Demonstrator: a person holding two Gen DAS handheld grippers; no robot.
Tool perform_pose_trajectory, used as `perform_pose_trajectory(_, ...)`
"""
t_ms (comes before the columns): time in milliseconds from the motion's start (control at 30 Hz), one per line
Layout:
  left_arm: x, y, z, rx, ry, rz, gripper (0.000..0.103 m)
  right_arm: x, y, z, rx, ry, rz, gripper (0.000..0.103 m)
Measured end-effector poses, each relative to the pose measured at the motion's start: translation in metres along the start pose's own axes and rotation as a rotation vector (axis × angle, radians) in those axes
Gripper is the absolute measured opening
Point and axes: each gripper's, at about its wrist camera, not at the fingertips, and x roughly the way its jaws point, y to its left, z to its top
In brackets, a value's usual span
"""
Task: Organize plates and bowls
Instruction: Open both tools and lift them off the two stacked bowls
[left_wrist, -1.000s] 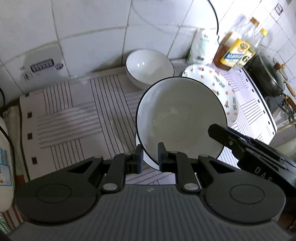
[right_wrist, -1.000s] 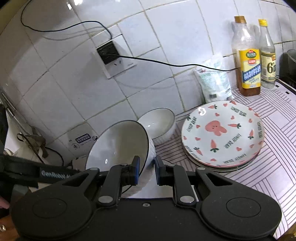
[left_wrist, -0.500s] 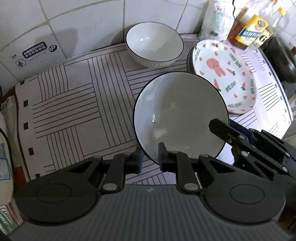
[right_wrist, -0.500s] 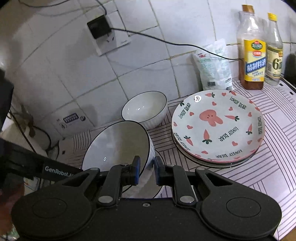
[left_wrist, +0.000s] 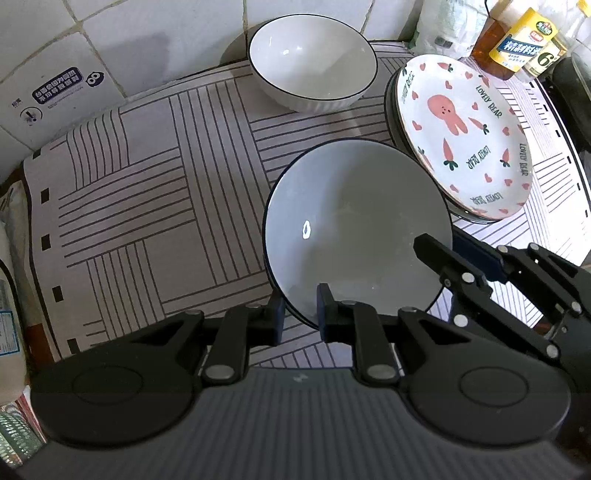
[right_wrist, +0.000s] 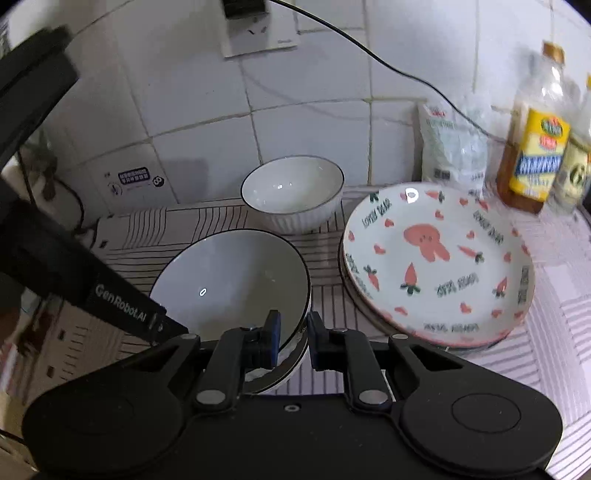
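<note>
A white bowl with a dark rim (left_wrist: 354, 229) (right_wrist: 229, 280) is held by both grippers over the striped mat. My left gripper (left_wrist: 300, 312) is shut on its near rim. My right gripper (right_wrist: 292, 330) is shut on its right rim and shows in the left wrist view (left_wrist: 458, 266). A second white bowl (left_wrist: 312, 64) (right_wrist: 293, 192) stands on the mat near the wall. A stack of plates topped by a rabbit-and-carrot plate (left_wrist: 465, 129) (right_wrist: 436, 258) lies to the right.
The striped mat (left_wrist: 147, 184) covers the counter. Oil bottles (right_wrist: 535, 147) and a white bag (right_wrist: 450, 144) stand at the back right by the tiled wall. A socket with a black cable (right_wrist: 258, 33) is on the wall. A dark pan (left_wrist: 576, 85) sits at the far right.
Both grippers have lowered the held bowl toward the mat and tilted it flatter. The cameras have come closer to the counter.
</note>
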Motion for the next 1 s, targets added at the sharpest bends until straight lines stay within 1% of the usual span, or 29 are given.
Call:
perform_pose_trajectory(100,0.001,0.0,0.0,-0.004,0.008,0.01,0.016,0.003,0.0,0.001,-0.028,0.016,0.007,0.019)
perform_pose_trajectory(167,0.002,-0.001,-0.001,-0.003,0.009,0.02,0.016,0.005,0.004,0.0,-0.057,0.022,-0.003,0.019)
perform_pose_trajectory(300,0.007,0.004,-0.002,-0.017,0.024,0.009,0.016,0.01,0.01,0.0,-0.1,0.038,-0.018,0.019)
perform_pose_trajectory(400,0.003,0.002,-0.003,-0.001,0.007,-0.017,0.017,0.011,0.009,-0.004,-0.095,0.035,-0.027,0.02)
perform_pose_trajectory(433,0.0,0.002,-0.004,0.006,0.003,-0.02,0.019,0.011,0.006,-0.005,-0.077,0.031,-0.025,0.022)
perform_pose_trajectory(500,-0.007,0.0,-0.005,0.032,-0.003,-0.01,0.021,0.01,0.002,-0.004,-0.031,0.027,-0.018,0.022)
perform_pose_trajectory(567,-0.016,-0.002,-0.007,0.059,-0.022,-0.016,0.022,0.0,0.0,-0.002,-0.004,-0.011,-0.005,0.034)
perform_pose_trajectory(600,-0.022,-0.001,-0.009,0.069,-0.03,-0.023,0.024,-0.005,0.001,-0.001,-0.001,-0.03,-0.011,0.046)
perform_pose_trajectory(633,-0.027,-0.001,-0.01,0.076,-0.04,-0.029,0.027,-0.009,0.002,0.0,-0.002,-0.044,-0.021,0.05)
perform_pose_trajectory(700,-0.038,0.0,-0.012,0.096,-0.068,-0.032,0.034,-0.016,0.003,0.003,-0.005,-0.06,-0.033,0.05)
perform_pose_trajectory(767,-0.048,0.0,-0.015,0.121,-0.099,-0.022,0.039,-0.024,0.002,0.006,0.002,-0.072,-0.043,0.054)
perform_pose_trajectory(800,-0.053,0.001,-0.016,0.131,-0.114,-0.018,0.042,-0.029,0.002,0.006,0.01,-0.08,-0.048,0.057)
perform_pose_trajectory(833,-0.059,0.002,-0.018,0.14,-0.129,-0.016,0.043,-0.032,0.001,0.007,0.016,-0.086,-0.051,0.061)
perform_pose_trajectory(867,-0.063,0.004,-0.019,0.144,-0.138,-0.017,0.044,-0.036,0.001,0.007,0.025,-0.094,-0.056,0.062)
perform_pose_trajectory(933,-0.068,0.009,-0.02,0.139,-0.149,-0.023,0.049,-0.044,0.0,0.009,0.041,-0.103,-0.062,0.067)
perform_pose_trajectory(1000,-0.073,0.017,-0.019,0.13,-0.158,-0.029,0.051,-0.05,-0.001,0.01,0.058,-0.109,-0.063,0.07)
